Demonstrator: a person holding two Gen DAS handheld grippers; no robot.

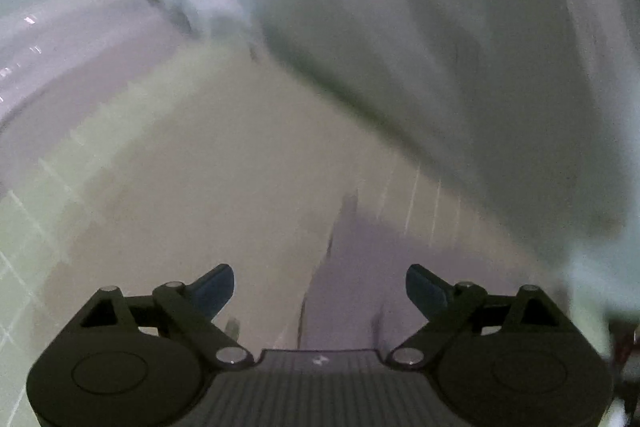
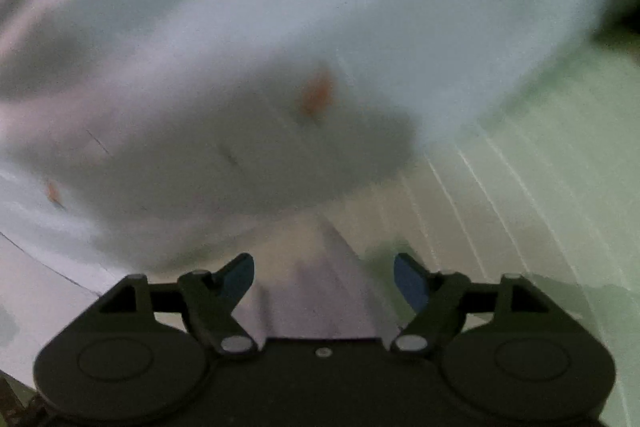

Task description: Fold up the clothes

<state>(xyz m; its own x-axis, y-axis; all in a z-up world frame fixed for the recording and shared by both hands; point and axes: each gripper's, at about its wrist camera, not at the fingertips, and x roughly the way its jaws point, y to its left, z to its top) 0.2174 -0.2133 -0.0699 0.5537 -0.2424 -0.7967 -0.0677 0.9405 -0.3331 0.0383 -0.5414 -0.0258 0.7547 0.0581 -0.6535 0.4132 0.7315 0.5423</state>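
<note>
My left claw (image 1: 320,289) and right claw (image 2: 324,281) both gape empty, so the pale garment (image 2: 280,27) could slump unevenly before I regrip.

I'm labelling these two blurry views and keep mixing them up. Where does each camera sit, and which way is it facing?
Left wrist view: sits on the left tool, looking forward and down along its open fingers at a pale green gridded surface, with the white garment ahead and to the right.
Right wrist view: sits on the right tool, fingers open, facing down at the same white garment, which fills most of the picture.
Shared: the white garment and the green gridded surface; both are motion-blurred. No hand shows.
</note>
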